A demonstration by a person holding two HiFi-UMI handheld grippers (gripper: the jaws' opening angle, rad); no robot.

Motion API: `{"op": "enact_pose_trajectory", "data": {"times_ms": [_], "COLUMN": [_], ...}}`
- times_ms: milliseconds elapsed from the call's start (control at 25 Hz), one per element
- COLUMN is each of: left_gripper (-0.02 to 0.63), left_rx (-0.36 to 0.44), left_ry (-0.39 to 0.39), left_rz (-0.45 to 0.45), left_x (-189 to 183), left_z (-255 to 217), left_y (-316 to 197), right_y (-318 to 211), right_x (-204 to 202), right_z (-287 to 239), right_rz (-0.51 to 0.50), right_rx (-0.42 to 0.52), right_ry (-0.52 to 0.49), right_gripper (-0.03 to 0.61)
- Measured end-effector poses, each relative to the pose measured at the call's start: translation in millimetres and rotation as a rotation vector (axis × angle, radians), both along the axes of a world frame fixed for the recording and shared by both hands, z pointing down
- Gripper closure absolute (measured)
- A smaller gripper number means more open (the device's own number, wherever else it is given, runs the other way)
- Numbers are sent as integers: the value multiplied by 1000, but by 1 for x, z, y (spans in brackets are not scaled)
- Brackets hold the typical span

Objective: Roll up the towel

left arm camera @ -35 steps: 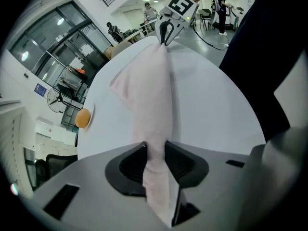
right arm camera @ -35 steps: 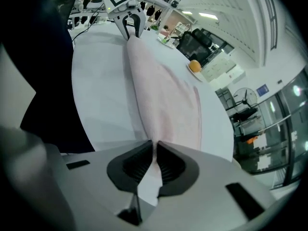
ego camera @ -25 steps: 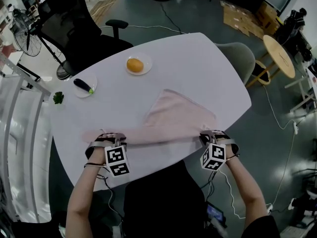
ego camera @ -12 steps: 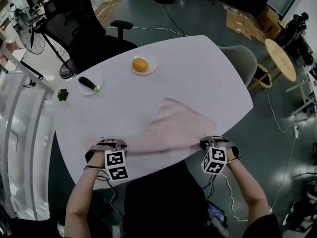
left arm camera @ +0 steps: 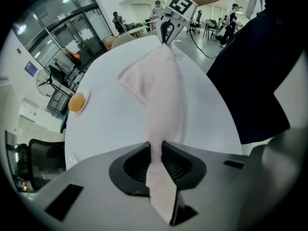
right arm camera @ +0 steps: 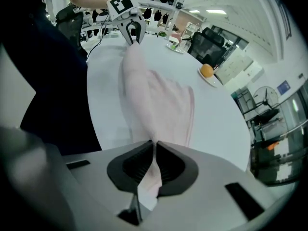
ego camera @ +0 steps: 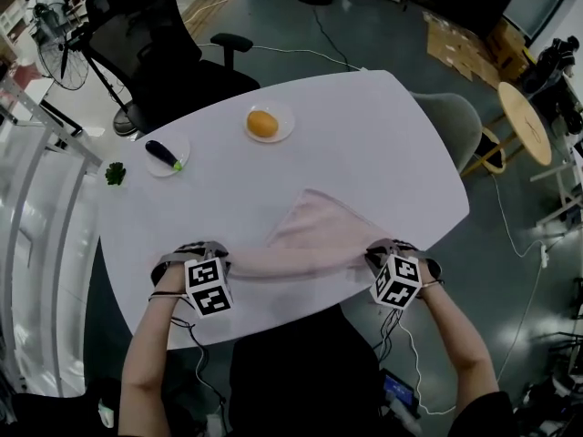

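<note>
Clenched on cloth, both claws. Left gripper (left arm camera: 155, 146): pinching one end of the pink towel (left arm camera: 159, 76) between its pads, with a short tail poking out behind them. Right gripper (right arm camera: 155, 147): all but closed on the opposite end, the same thin fold nipped tight. Nothing loose in either grip.

Outward from the pinch: cloth drawn into a narrow, bunched band from one claw to the other, close to the 6 o'clock edge of the white table (ego camera: 392, 135). Beyond the band, flat towel fanning away to a single corner at 12 o'clock. Further out and well apart from the cloth: an orange (ego camera: 262, 123) on its plate at about 11 o'clock, an eggplant (ego camera: 162, 154) on another plate at 10 o'clock.

Changed over the last second: gone from sight, the loose strip that trailed past the left gripper toward 9 o'clock. Shorter too, the flat stretch between the held band and the far corner. Hands at much the same spacing as before.

Read as a judgement: near edge gathered for a first turn, so barely the start of the roll, with most of the cloth still flat. Next, probably, turning the band away toward 12 o'clock with both ends level. Risk of a skewed, cone-shaped roll, given a corner rather than a straight edge at the far side.
</note>
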State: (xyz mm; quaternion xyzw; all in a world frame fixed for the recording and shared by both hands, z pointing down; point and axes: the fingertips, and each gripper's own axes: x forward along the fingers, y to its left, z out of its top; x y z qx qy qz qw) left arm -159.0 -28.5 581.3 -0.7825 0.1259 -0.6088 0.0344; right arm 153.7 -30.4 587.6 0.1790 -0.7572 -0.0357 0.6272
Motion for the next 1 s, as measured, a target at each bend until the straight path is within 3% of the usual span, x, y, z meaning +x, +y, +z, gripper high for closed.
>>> {"op": "enact_pose_trajectory", "data": {"times_ms": [560,760,920,1000], "left_gripper": [519,517,513,484], "left_rx": [-92,-132,-86,-51], "left_ry": [-39,-33,-34,-26], "left_rz": [-148,-204,-203,-219], "left_x": [-3,-4,-5,-7], "left_z": [31,35,34,30], "left_y": [-45,-48,-49,-51], "right_y": [-53,-55,-56,-59], "right_x": [0,-2,-2,-2], "right_z": [37,37,37,32], "right_rz": [-61,-3,-37,-50], "right_rx": [-119,-194,-131,-77], "right_ry": [-3,-56,-41,-35], "right_gripper": [538,537,526,484]}}
